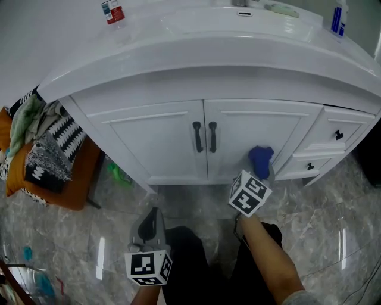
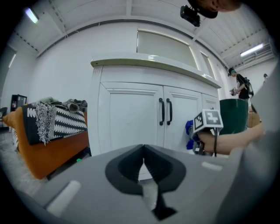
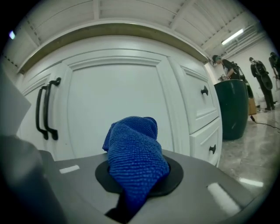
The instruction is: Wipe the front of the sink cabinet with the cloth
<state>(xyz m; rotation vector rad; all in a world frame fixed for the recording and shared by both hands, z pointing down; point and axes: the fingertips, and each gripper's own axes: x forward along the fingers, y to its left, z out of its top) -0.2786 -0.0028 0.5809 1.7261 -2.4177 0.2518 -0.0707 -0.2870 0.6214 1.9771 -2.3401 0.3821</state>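
The white sink cabinet has two doors with black handles and drawers at the right. A blue cloth is bunched in my right gripper, which is shut on it and holds it against or just off the lower right of the right door. In the right gripper view the cloth covers the jaws, with the right door close behind. My left gripper hangs low over the floor, away from the cabinet, shut and empty; its jaws meet in the left gripper view.
An orange chair piled with patterned clothes stands left of the cabinet. Bottles sit on the white countertop. A green item lies on the marble floor by the cabinet base. A dark green bin stands to the right.
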